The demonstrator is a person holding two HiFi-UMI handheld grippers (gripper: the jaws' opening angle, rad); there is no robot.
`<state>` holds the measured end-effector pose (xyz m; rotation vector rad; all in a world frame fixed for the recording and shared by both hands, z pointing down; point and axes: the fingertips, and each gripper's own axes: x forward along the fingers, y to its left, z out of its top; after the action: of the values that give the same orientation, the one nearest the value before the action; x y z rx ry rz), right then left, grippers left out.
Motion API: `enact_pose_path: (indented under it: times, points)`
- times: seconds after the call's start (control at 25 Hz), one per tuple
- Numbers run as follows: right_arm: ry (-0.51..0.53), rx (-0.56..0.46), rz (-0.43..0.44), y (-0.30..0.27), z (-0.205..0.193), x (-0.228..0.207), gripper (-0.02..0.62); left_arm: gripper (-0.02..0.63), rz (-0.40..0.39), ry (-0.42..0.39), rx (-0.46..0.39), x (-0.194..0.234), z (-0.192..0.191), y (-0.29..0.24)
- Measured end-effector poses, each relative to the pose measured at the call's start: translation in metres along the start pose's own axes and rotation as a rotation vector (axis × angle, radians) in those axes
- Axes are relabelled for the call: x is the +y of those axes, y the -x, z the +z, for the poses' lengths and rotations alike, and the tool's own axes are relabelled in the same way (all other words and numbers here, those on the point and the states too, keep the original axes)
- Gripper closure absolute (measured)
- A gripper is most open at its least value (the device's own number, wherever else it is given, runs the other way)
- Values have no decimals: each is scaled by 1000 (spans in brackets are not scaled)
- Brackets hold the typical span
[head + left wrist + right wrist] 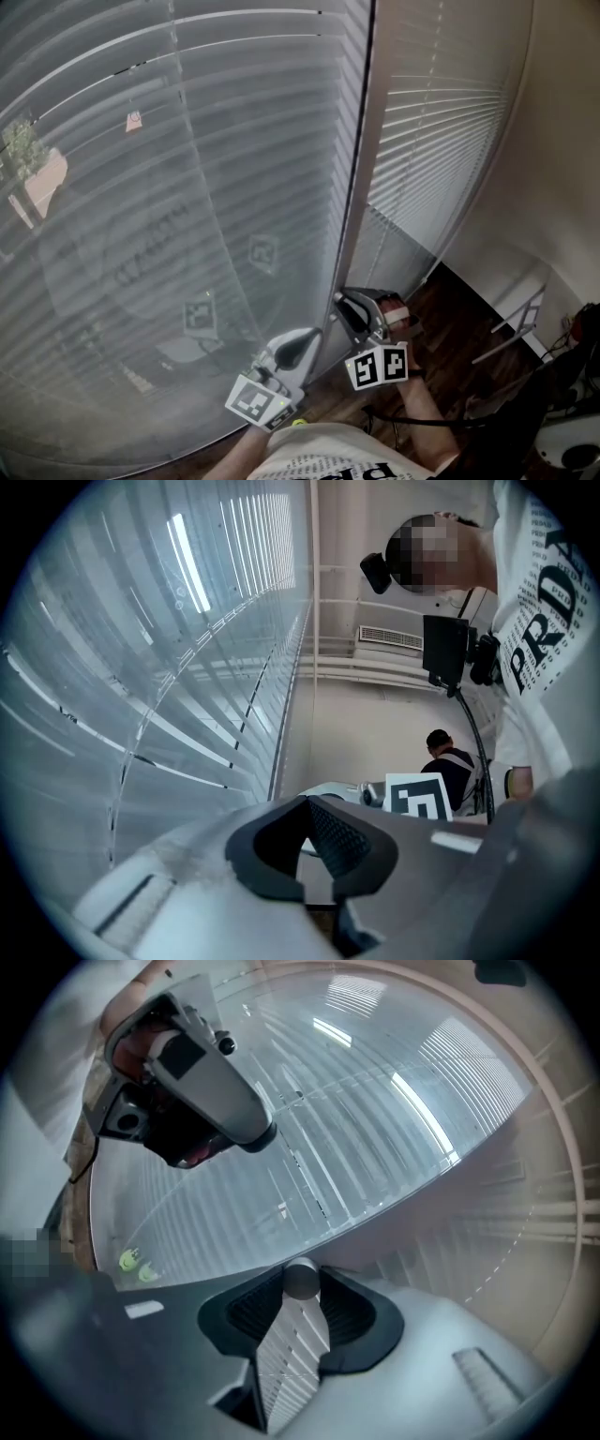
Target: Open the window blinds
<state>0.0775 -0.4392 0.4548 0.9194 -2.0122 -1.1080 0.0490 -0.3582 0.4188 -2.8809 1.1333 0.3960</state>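
Two white slatted blinds hang side by side, a wide one [187, 187] on the left and a narrower one [441, 112] on the right, slats turned flat. My right gripper [300, 1283] points at the seam between them and is shut on the round end of the blind wand [300, 1279], which sits between the pads at the tips. In the head view the right gripper [341, 298] is just right of the seam. My left gripper [313, 337] hovers beside it, lower left, close to the wide blind [141, 667]. The left gripper [308, 803] has its tips together with nothing in them.
Dark wooden floor [459, 328] lies below the narrower blind, with a white frame [520, 314] against the wall at the right. Behind me in the left gripper view are a seated person [450, 761] and a wall vent [389, 637].
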Motion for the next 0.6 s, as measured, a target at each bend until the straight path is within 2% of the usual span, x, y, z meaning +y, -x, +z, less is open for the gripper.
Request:
enact_pose_path:
  times: [0.2,0.6]
  points:
    - [-101,-13,7,0,0,-1,467,614,-24,2,-20,-4,4,-3]
    - [-363,-68,55,1,-1,-4,468,614,-8,6,14,-2,-3,-2]
